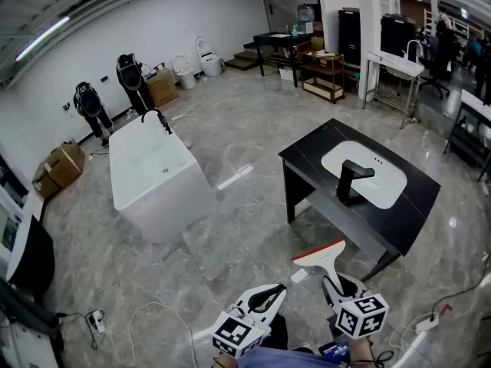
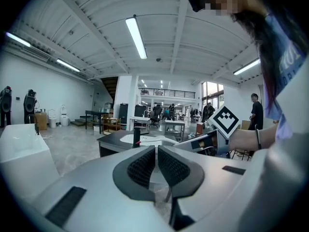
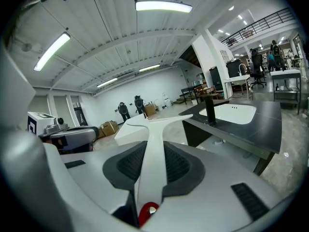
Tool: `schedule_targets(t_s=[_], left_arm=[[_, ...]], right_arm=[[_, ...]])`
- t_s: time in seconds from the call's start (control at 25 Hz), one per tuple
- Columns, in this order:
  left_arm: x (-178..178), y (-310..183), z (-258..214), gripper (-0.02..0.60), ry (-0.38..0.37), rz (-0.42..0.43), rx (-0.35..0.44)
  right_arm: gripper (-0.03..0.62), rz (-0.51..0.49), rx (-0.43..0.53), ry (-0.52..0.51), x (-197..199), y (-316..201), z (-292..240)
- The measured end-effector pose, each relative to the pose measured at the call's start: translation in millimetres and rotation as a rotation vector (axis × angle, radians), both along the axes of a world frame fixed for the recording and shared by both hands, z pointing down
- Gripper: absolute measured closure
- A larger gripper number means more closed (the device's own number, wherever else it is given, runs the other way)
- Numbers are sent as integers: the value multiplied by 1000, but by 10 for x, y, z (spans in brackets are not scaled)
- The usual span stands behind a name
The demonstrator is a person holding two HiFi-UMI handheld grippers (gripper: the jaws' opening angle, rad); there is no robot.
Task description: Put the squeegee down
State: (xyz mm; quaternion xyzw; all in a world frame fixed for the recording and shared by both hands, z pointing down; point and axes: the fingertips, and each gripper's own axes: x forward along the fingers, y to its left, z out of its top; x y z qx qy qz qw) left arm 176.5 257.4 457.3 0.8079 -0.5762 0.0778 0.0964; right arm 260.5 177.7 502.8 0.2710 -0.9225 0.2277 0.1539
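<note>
The squeegee (image 1: 319, 256) is held in the air above the grey marbled floor (image 1: 245, 140), just on the near side of the black washstand (image 1: 418, 205). Its white handle is clamped between the dark ribbed pads (image 3: 179, 164) of the right gripper (image 1: 335, 290). The jaws are kept partly apart by the handle's width. The blade is pointed away toward the far side, and a red strip is seen along its edge in the head view. In the right gripper view a red loop (image 3: 147, 211) is seen at the near end of the handle, low between the jaws.

No brand name or readable word is seen on the squeegee or on the grippers. Black-and-white square markers are carried on the cube of the right gripper (image 1: 360, 315) and on that of the left (image 1: 234, 333). Print on the blue garment (image 2: 288, 62) in the left gripper view is too distorted to be read.

The left gripper (image 1: 265, 297) is held to the left of the right one, near the person's body. Its pads (image 2: 142, 167) are drawn together with only a thin slit left, and nothing is gripped between them.

A white basin (image 1: 383, 176) and a black tap (image 1: 349, 182) are set into the washstand top. A white bathtub (image 1: 157, 179) is placed on the floor well to the left.
</note>
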Motion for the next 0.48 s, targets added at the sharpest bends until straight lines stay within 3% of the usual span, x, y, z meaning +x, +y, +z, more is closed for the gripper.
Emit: schedule_targets(t_s=[0.48], left_arm=[[-1105,-1112,-42,555,-1,70,11]], right_arm=[[493,57,-26,20,-1061,-975,41]])
